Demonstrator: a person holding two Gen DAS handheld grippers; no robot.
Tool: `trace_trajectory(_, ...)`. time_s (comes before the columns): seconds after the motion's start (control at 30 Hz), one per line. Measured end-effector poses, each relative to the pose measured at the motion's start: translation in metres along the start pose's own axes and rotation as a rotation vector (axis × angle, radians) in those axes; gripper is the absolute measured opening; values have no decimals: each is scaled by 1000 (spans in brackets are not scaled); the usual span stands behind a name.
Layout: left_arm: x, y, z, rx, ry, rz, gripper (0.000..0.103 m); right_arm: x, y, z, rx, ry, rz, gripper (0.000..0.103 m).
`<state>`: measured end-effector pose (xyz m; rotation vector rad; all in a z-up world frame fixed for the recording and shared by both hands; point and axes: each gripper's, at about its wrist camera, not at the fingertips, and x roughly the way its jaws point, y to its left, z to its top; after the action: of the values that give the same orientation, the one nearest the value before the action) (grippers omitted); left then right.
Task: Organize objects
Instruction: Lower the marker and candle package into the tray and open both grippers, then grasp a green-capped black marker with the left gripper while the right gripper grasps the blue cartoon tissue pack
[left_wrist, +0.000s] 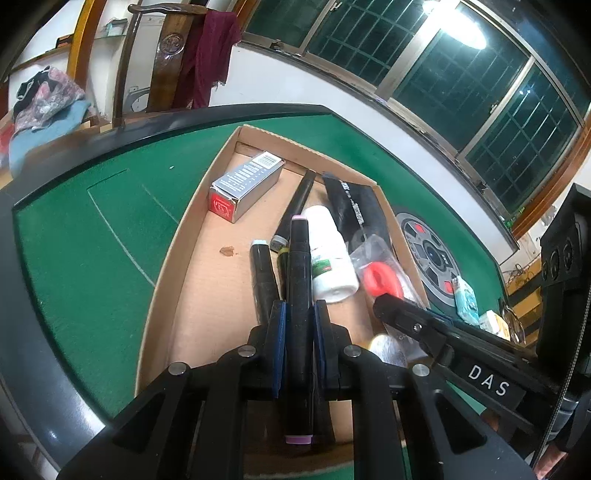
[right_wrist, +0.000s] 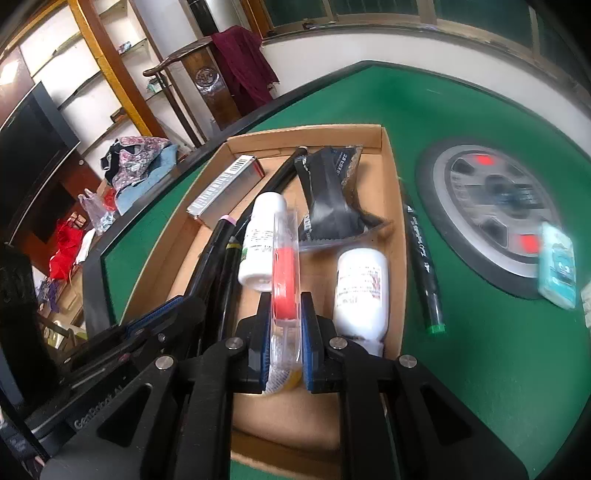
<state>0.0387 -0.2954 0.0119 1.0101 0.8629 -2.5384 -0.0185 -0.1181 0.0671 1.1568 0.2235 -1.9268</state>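
Note:
My left gripper (left_wrist: 299, 308) is shut on a black marker with pink caps (left_wrist: 298, 280) and holds it over the cardboard tray (left_wrist: 173, 258). My right gripper (right_wrist: 284, 299) is shut on a clear packet with a red ring inside (right_wrist: 284, 266), also over the tray (right_wrist: 389, 184). In the tray lie a silver and red box (left_wrist: 243, 186), other black markers (left_wrist: 264, 277), a white bottle (left_wrist: 330, 254), a black pouch (left_wrist: 354, 206) and a second white bottle (right_wrist: 362, 284).
The tray sits on a green felt table (left_wrist: 92, 240) with a black rim. A black marker with a green cap (right_wrist: 424, 269) lies on the felt right of the tray. A round centre console (right_wrist: 491, 206) and a teal packet (right_wrist: 557, 266) are further right. A wooden chair (left_wrist: 166, 55) stands behind.

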Motion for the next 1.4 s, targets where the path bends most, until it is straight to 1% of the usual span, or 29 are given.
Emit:
trace_trajectory(0.1, -2, 0, 0, -12, -13, 11, 12, 3, -2, 2, 2, 1, 17, 12)
trace_trajectory(0.2, -6, 0, 0, -17, -10, -14, 13, -1, -9, 0, 26, 3, 55, 13)
trace_trajectory(0.27, -10, -2, -1, -18, -11, -19, 13, -5, -10, 0, 25, -1, 57, 13)
trace_trajectory(0.47, -21, -21, -3, 17, -13, -43, 13, -36, -20, -3, 29, -45, 86, 13)
trace_trajectory(0.53, -23, -31, -5, 34, -6, -56, 13, -50, -32, -5, 47, -65, 102, 13)
trace_trajectory(0.63, -23, -46, -6, 64, 5, -64, 13, -69, -56, -5, 86, -85, 100, 14)
trace_trajectory(0.73, -21, -67, -7, 102, 31, -81, 13, -87, -90, -6, 134, -115, 49, 14)
trace_trajectory(0.83, -17, -87, -6, 134, 57, -100, 13, -98, -127, -3, 217, -116, 46, 14)
trace_trajectory(0.93, 0, -112, -2, 127, 148, -164, 13, -105, -161, -4, 293, -117, 33, 14)
trace_trajectory(0.97, 10, -124, 1, 126, 186, -187, 13, -106, -166, -4, 310, -119, 28, 14)
trace_trajectory(1.0, 17, -133, 3, 134, 204, -190, 13, -108, -173, -3, 340, -125, 31, 14)
trace_trajectory(1.1, 42, -159, 6, 146, 265, -155, 13, -113, -185, -1, 382, -130, 46, 14)
trace_trajectory(1.13, 51, -165, 7, 137, 276, -112, 13, -115, -188, -1, 389, -136, 50, 14)
trace_trajectory(1.2, 63, -176, 8, 139, 284, -54, 13, -118, -192, 1, 397, -145, 53, 14)
trace_trajectory(1.27, 73, -182, 8, 146, 257, 74, 13, -121, -196, 2, 406, -154, 56, 14)
trace_trajectory(1.33, 82, -186, 8, 141, 253, 138, 13, -124, -199, 3, 416, -161, 70, 14)
trace_trajectory(1.37, 88, -185, 8, 132, 248, 201, 13, -125, -202, 3, 419, -164, 74, 14)
trace_trajectory(1.4, 91, -185, 8, 118, 234, 248, 13, -126, -204, 3, 426, -168, 81, 14)
